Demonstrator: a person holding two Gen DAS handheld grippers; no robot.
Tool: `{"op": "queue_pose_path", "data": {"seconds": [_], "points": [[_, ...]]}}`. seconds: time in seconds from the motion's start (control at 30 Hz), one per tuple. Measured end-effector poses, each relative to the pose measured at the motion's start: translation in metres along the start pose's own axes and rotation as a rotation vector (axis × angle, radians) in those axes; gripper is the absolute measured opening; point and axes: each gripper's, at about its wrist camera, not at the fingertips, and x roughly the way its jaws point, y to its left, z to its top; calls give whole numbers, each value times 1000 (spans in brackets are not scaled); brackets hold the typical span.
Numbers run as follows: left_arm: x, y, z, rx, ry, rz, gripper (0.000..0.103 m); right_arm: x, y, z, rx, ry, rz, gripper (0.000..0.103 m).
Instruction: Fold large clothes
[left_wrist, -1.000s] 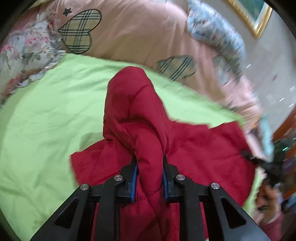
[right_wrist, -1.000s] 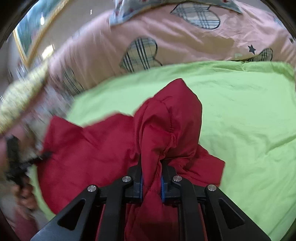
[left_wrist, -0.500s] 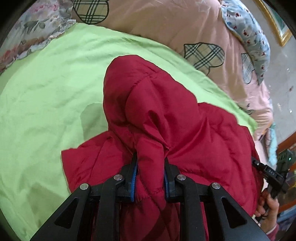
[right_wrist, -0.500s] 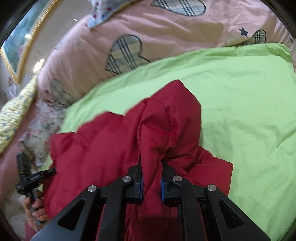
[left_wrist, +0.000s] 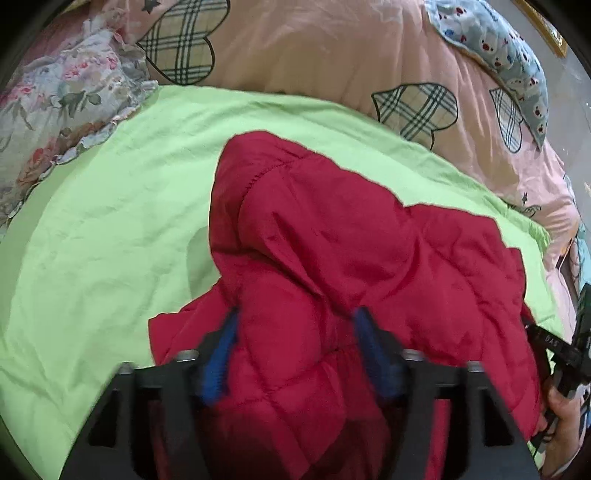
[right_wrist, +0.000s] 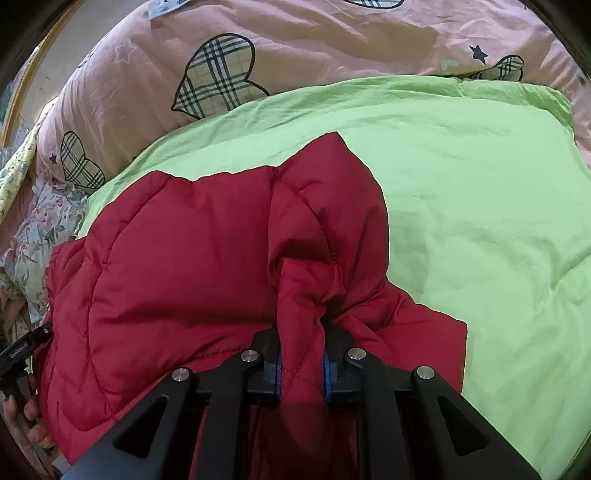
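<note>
Left gripper (left_wrist: 295, 350): jaws opening, blue pads clear of the red quilted jacket (left_wrist: 351, 258), which a second ago they pinched; the fold is being released. The jacket lies on the green sheet (left_wrist: 110, 221), flatter than before. Right gripper (right_wrist: 302, 363): narrow, still clamping a jacket fold.

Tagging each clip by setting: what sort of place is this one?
Most likely a home bedroom. A red jacket lies on a green sheet spread over a bed, with a pink quilt bearing plaid hearts behind it and a floral pillow at the side.
</note>
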Motion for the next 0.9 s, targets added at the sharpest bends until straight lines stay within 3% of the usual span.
{"op": "queue_pose_path", "data": {"seconds": [0.27,0.43,0.63,0.77,0.9], "points": [[-45,-15,-12,30,-91,69,81,1,-6,-1,28,-6,11,15],[-79,-30,-30,93,-146,9,82,2,-5,0,28,-11,5,16],[-81,-63,-63,202,-65,-100,82,1,-7,-1,36,-14,10,17],[-64,-75,-79,254,-6,-77,82,2,-7,-2,38,-14,11,17],[-48,-71,-80,253,0,-48,84,-1,-7,-1,34,-17,11,22]]}}
